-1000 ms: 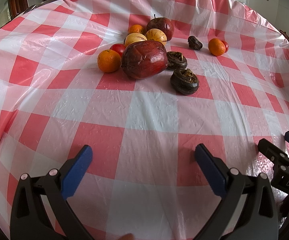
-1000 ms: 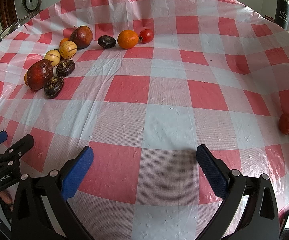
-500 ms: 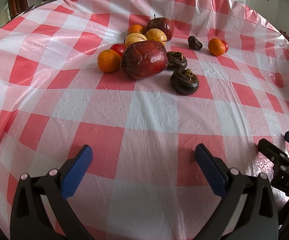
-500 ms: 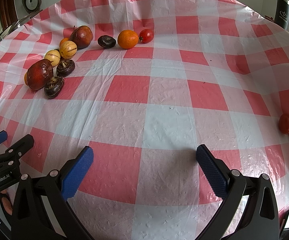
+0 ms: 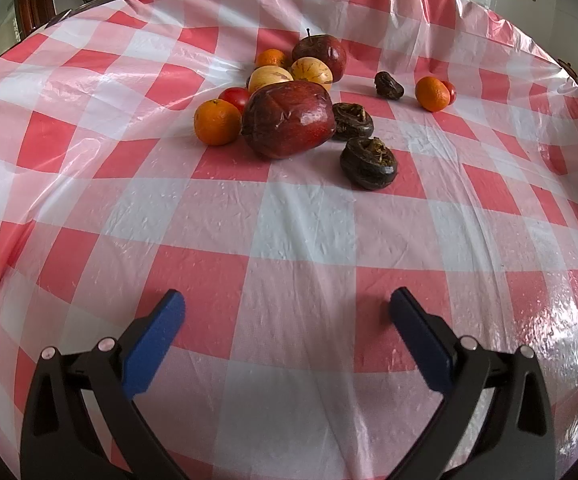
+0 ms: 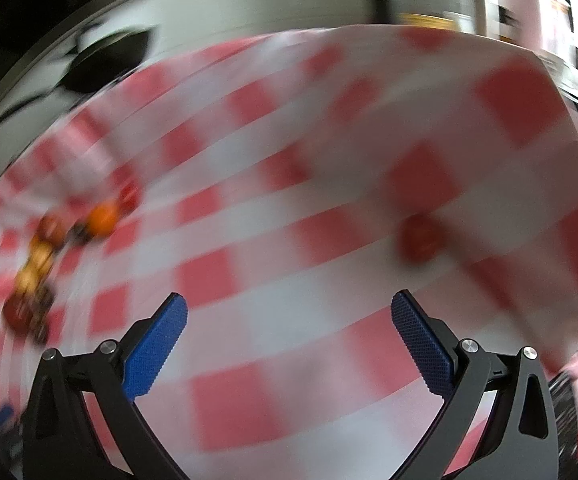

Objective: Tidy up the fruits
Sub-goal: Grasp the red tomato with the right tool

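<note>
Left gripper (image 5: 287, 304): your jaws stand wide apart with nothing between them, low over bare checked cloth on the tabletop (image 5: 297, 236). Right gripper (image 6: 289, 308): jaws equally wide and empty, but that view is smeared with motion blur, so read it loosely.

Nearest fruit to your left gripper is a dark wrinkled fruit (image 5: 369, 163), standing apart from the others. Just behind it, a large dark-red apple (image 5: 289, 119) lies on its side, with an orange (image 5: 217, 121) against its left flank and a second dark fruit (image 5: 352, 121) against its right. Packed behind: a small tomato (image 5: 236, 97), two pale yellow fruits (image 5: 271, 77), another orange (image 5: 271, 58) and a second red apple (image 5: 320, 54). Farther right, well apart from the pile, sit a third dark fruit (image 5: 388, 85) and an orange with a tomato tucked behind it (image 5: 432, 93).

In the right view, one lone red fruit (image 6: 423, 240) lies ahead of your right jaws, near the cloth's edge; the pile (image 6: 45, 264) is a blur far left.

Risks, as I judge them:
- The lone red fruit is round and close to the edge; a glancing jaw could roll it off.
- Pulling the big apple first may set its touching neighbours rolling.
- The plastic cloth is slick and wrinkled; dragging a jaw could bunch it and shift fruit.
- Moving this fast, you may overshoot.
</note>
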Tool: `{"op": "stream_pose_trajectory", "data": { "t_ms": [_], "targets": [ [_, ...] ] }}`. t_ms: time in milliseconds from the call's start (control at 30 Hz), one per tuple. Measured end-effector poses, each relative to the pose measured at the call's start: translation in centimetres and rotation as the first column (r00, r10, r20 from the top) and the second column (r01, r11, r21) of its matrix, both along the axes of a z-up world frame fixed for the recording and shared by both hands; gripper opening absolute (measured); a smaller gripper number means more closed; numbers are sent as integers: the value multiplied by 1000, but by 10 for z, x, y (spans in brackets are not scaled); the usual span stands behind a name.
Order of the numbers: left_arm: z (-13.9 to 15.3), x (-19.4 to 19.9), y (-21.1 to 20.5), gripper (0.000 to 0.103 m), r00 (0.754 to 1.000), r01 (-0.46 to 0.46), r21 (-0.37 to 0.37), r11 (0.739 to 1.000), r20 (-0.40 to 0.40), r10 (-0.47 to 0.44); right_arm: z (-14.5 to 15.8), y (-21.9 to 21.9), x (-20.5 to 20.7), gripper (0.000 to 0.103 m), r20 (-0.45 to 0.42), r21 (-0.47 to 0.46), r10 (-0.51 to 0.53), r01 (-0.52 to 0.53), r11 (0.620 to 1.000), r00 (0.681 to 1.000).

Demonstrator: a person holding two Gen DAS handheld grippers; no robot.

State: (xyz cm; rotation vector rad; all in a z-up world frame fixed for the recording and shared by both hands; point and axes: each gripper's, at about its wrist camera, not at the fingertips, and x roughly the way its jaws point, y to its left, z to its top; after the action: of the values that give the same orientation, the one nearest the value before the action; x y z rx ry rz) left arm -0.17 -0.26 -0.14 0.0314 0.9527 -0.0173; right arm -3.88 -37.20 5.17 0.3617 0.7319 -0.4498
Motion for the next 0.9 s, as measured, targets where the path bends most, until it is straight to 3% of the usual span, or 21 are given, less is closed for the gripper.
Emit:
{"op": "stream_pose_trajectory", "data": {
  "t_ms": [133, 300, 433, 533, 567, 733, 900],
  "targets": [
    [0, 0, 0, 102, 1000, 0, 0, 1000, 0, 0, -9, -44, 16, 86, -83, 0, -87, 87, 996, 993],
    [0, 0, 0, 102, 1000, 0, 0, 1000, 0, 0, -23, -64, 33, 76, -165, -11, -136, 136, 991, 977],
    [0, 0, 0, 102, 1000, 0, 0, 1000, 0, 0, -35, -68, 43, 53, -227, -40, -156, 151, 988, 961],
    [0, 0, 0, 102, 1000, 0, 0, 1000, 0, 0, -35, -57, 47, 35, -228, -93, -142, 123, 988, 963],
    [0, 0, 0, 102, 1000, 0, 0, 1000, 0, 0, -34, -53, 47, 36, -228, -112, -138, 115, 987, 964],
    [0, 0, 0, 102, 1000, 0, -1, 1000, 0, 0, -12, 11, 40, 36, -125, -155, 35, -54, 986, 991],
    [2, 1, 4, 102, 1000, 4, -25, 1000, 8, -4, -12, 73, 33, 36, -44, -37, 236, -237, 971, 971]
  ]
}}
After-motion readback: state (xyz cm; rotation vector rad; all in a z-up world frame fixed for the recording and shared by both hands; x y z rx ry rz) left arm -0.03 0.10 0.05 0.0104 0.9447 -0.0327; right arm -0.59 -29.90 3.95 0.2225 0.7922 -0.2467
